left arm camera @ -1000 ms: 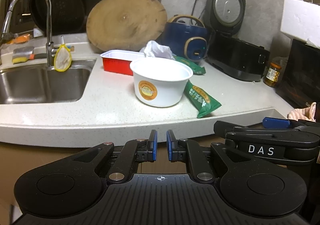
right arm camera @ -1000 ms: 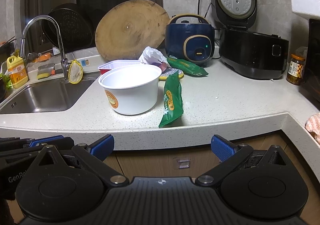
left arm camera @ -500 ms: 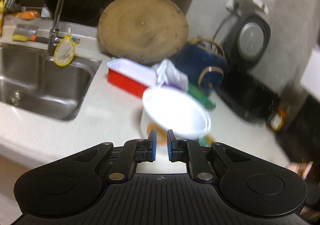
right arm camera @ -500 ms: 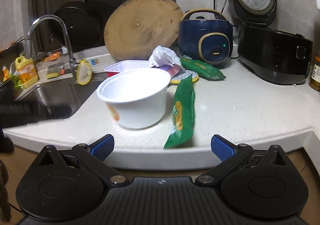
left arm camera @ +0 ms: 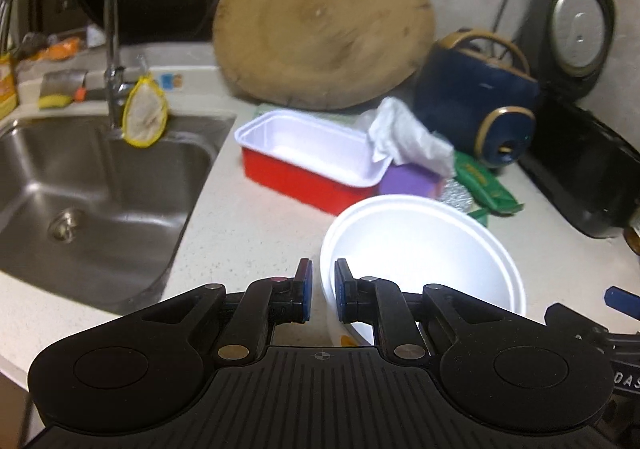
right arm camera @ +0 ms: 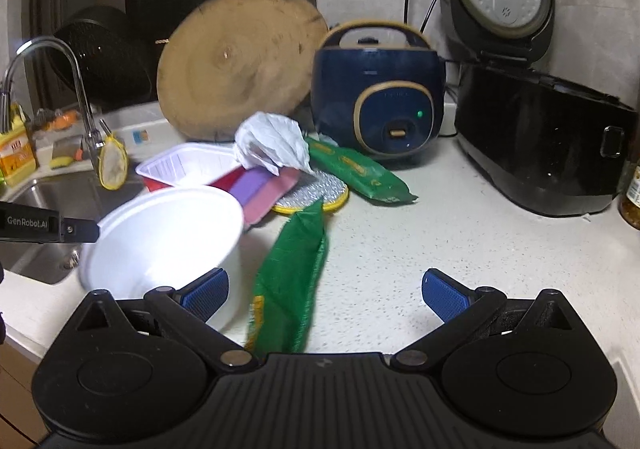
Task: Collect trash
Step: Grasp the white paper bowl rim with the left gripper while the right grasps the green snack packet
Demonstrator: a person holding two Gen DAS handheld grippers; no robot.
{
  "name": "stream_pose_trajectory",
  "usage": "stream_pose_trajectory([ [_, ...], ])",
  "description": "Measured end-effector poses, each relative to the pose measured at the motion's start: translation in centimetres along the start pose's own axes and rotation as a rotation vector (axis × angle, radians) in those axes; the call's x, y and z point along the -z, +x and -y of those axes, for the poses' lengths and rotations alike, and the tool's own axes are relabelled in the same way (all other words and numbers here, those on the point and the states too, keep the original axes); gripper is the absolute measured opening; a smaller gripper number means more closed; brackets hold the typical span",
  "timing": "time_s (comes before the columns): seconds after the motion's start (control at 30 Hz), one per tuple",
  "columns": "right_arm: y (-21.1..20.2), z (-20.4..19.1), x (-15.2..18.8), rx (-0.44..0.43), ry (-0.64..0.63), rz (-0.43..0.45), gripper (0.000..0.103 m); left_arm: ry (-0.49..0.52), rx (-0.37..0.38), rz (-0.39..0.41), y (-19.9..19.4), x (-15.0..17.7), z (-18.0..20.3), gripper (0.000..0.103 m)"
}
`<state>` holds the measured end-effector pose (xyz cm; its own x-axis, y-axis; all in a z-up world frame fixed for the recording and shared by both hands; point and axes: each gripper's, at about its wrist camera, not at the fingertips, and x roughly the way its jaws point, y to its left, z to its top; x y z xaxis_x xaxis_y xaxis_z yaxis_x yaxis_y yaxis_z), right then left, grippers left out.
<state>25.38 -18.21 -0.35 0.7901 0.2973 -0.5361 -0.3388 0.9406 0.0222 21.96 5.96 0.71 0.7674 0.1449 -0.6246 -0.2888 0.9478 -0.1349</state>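
The left tongs [left arm camera: 321,291] stand with only a narrow gap between their blue pads, straddling the near rim of the white bowl [left arm camera: 420,249]; whether the pads press on the rim cannot be told. The right tongs [right arm camera: 325,295] stand wide apart over the desk [right arm camera: 440,241], the nearer green snack packet [right arm camera: 294,281] lying between the pads, untouched and blurred, its print unreadable. In the right view a black bar at the left edge reads "GenRobot.AI"; in the left view "DAS" shows, cut off at the right edge. The bowl's orange label is mostly hidden behind the left tongs. Behind the bowl sit a red tray [left arm camera: 308,157], a crumpled tissue [right arm camera: 274,147], a purple block [left arm camera: 408,179] and a second green packet [right arm camera: 358,171]. Farther back stand a round wooden board [left arm camera: 324,29], a blue cooker [right arm camera: 378,89] and an open black cooker [right arm camera: 536,137].
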Motion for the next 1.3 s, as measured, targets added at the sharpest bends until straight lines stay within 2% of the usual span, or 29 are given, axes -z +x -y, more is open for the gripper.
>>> stream_pose_trajectory([
  [0.17,4.0,0.5,-1.2,0.038,-0.035,-0.072,0.103,-0.027,-0.008,-0.07,2.2,0.3,-0.1,0.015],
  [0.23,5.5,0.5,-1.7,0.019,-0.037,-0.103,0.103,-0.039,-0.011,-0.101,2.9,0.4,-0.5,0.018],
  [0.3,6.5,0.5,-2.0,-0.033,-0.03,-0.112,0.103,-0.084,-0.03,-0.123,3.1,0.5,-1.2,0.015],
  [0.47,8.4,-0.8,-2.4,-0.162,-0.041,-0.144,0.103,-0.153,-0.135,-0.079,2.1,0.2,-3.4,0.014],
  [0.67,9.7,-3.2,-2.0,-0.203,-0.047,-0.177,0.103,-0.203,-0.219,-0.075,0.9,0.3,-6.8,0.014],
  [1.0,11.2,-4.3,-1.6,-0.186,-0.025,-0.268,0.103,-0.259,-0.148,-0.101,1.5,0.8,-8.3,0.014],
  [1.3,11.7,-4.5,-1.6,-0.112,-0.136,-0.304,0.103,-0.272,-0.092,-0.113,3.3,0.4,-7.8,0.014],
])
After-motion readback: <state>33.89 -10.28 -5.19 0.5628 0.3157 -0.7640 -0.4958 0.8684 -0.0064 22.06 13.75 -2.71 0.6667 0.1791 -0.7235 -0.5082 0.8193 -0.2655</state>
